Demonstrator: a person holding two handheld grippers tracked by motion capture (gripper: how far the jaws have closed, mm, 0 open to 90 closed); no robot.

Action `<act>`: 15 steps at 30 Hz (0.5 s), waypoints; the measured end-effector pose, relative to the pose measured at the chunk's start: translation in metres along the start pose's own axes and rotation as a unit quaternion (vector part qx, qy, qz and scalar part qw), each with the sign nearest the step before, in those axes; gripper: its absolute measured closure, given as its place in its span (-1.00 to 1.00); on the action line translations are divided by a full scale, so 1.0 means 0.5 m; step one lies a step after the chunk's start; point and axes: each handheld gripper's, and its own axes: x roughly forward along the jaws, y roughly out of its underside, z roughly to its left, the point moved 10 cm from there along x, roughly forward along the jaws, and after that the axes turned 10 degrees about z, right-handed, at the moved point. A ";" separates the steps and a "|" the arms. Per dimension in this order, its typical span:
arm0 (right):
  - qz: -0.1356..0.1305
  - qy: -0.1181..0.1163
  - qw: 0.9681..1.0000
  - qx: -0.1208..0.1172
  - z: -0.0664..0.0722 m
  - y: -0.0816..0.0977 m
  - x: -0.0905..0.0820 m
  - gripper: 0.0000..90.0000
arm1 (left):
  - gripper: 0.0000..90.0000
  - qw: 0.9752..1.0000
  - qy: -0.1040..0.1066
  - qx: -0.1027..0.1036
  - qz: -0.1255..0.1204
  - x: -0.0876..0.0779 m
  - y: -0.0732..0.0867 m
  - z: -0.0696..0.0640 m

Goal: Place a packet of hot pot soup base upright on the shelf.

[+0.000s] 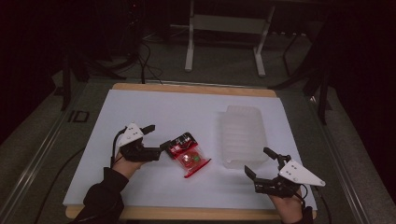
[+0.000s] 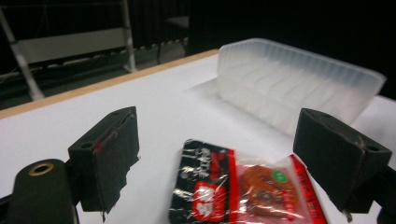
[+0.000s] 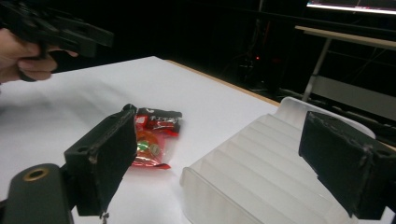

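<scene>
The snack packet (image 1: 188, 155) lies flat mid-desk (image 1: 154, 105). Just left of it the left gripper (image 1: 156, 136) holds its fingers apart, empty, one tip near the packet's edge. Right of the packet stands a ribbed translucent tray (image 1: 241, 135). Farther right, the right gripper (image 1: 259, 163) is spread wide, empty. The packet's red-and-black print is unreadable.

Left gripper (image 1: 157, 136) jaws spread, right gripper (image 1: 259, 163) jaws spread
</scene>
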 end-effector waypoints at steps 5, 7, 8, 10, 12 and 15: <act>0.007 -0.001 1.000 0.001 0.001 0.004 0.005 -0.74 | -0.63 0.999 -0.014 -0.005 0.029 0.034 0.018 0.019; 0.010 -0.004 1.000 0.001 0.004 0.005 0.006 -0.74 | -0.61 0.999 -0.017 -0.007 0.042 0.048 0.026 0.025; 0.010 -0.006 1.000 0.001 0.005 0.006 0.006 -0.74 | -0.61 0.999 -0.017 -0.015 0.046 0.054 0.030 0.028; 0.009 -0.009 1.000 -0.001 0.006 0.006 0.007 -0.74 | -0.61 0.998 -0.019 -0.026 0.058 0.066 0.038 0.037; 0.012 -0.012 1.000 0.001 0.008 0.008 0.008 -0.71 | -0.57 0.996 -0.026 -0.037 0.073 0.080 0.048 0.048; 0.013 -0.015 1.000 0.000 0.010 0.010 0.009 -0.71 | -0.49 0.994 -0.035 -0.038 0.092 0.097 0.066 0.058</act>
